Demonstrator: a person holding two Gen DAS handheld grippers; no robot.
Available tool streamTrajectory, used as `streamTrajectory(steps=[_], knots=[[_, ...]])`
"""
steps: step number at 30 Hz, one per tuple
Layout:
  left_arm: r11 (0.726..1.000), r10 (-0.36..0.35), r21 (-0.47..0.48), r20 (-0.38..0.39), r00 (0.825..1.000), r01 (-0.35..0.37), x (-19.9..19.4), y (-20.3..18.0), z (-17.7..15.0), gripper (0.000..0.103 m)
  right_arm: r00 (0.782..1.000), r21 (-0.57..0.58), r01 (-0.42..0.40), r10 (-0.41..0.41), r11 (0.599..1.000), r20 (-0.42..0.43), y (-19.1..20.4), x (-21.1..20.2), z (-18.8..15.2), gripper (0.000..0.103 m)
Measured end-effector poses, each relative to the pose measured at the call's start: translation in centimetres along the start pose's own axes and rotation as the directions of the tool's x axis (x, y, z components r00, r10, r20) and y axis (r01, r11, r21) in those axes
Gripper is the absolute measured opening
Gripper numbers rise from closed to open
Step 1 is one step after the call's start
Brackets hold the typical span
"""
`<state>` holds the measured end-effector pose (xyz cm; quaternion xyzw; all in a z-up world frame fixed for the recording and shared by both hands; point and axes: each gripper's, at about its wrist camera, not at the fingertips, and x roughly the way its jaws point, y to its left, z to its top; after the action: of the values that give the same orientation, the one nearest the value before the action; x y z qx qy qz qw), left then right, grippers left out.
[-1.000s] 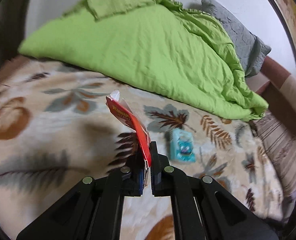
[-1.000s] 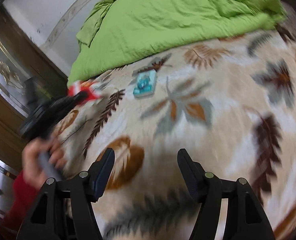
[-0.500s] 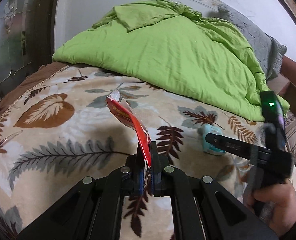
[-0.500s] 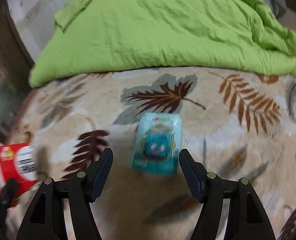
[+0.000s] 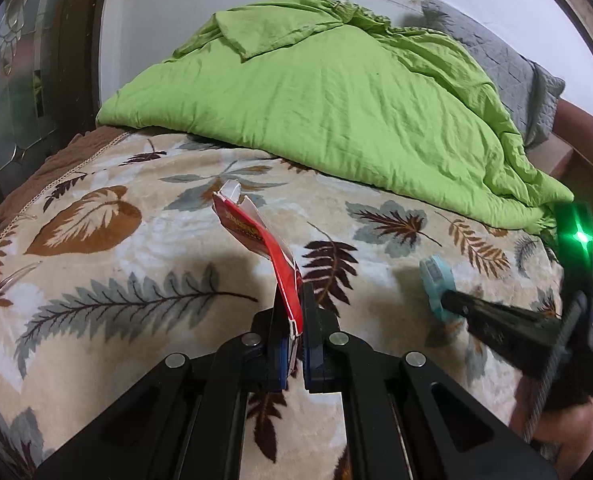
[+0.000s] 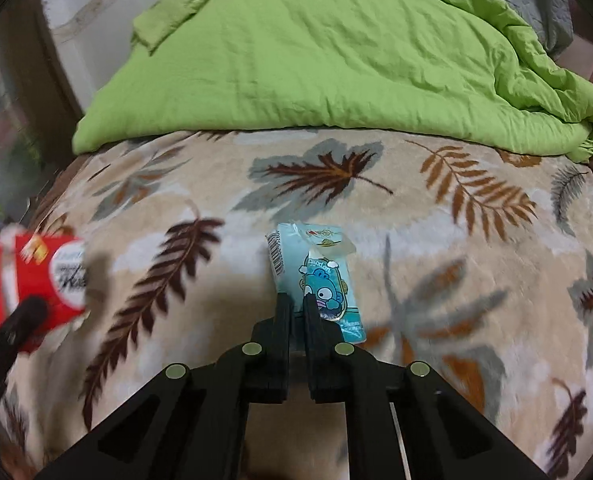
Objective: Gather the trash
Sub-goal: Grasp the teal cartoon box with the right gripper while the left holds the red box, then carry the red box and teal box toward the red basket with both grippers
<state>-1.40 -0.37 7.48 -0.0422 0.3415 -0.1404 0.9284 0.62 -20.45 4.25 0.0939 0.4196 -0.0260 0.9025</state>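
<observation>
My left gripper [image 5: 292, 312] is shut on a red and white wrapper [image 5: 256, 240], held upright above the leaf-patterned blanket; the wrapper also shows at the left of the right wrist view [image 6: 36, 276]. My right gripper [image 6: 295, 304] is shut on the near edge of a light blue cartoon packet [image 6: 320, 276], which lies on the blanket. In the left wrist view the right gripper [image 5: 452, 304] shows at the right, pinching the blue packet [image 5: 436, 280].
A beige leaf-patterned blanket [image 6: 456, 240] covers the bed. A bunched green duvet [image 5: 336, 100] fills the far side, with a grey pillow [image 5: 508, 60] behind it. A dark wooden frame with glass [image 5: 16, 80] stands at the left.
My right gripper moved in over the blue packet and closed on its near edge. My left gripper drew back a little, still holding the red wrapper.
</observation>
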Motion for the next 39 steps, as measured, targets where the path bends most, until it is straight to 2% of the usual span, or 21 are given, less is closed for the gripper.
streamTrajectory(steps=[10,19,26,33,39], knots=[[0.999,-0.032,0.038,0.003,0.999,0.032,-4.5,-1.1,-3.0,0.004,0.994,-0.013,-0.099,0.099,0.995,0.036,-0.1,-5.6,-2.8,0.007],[0.997,-0.034,0.076,0.002,0.999,0.034,-7.9,-1.5,-6.1,0.004,0.978,0.019,-0.182,0.179,0.983,0.11,1.2,-12.1,-8.9,0.007],[0.991,-0.024,0.133,0.028,0.999,0.02,-9.9,-3.1,-7.7,0.004,0.97,-0.005,-0.15,0.148,0.989,0.191,1.6,-16.0,-12.9,0.007],[0.98,-0.001,0.199,0.062,0.998,-0.011,-11.0,-4.5,-8.7,0.004,0.964,0.027,-0.166,0.157,0.986,0.213,0.5,-17.1,-13.9,0.007],[0.976,0.003,0.215,0.072,0.997,-0.018,-11.1,-4.9,-8.8,0.004,0.961,-0.007,-0.172,0.17,0.985,0.22,1.3,-17.5,-14.3,0.007]])
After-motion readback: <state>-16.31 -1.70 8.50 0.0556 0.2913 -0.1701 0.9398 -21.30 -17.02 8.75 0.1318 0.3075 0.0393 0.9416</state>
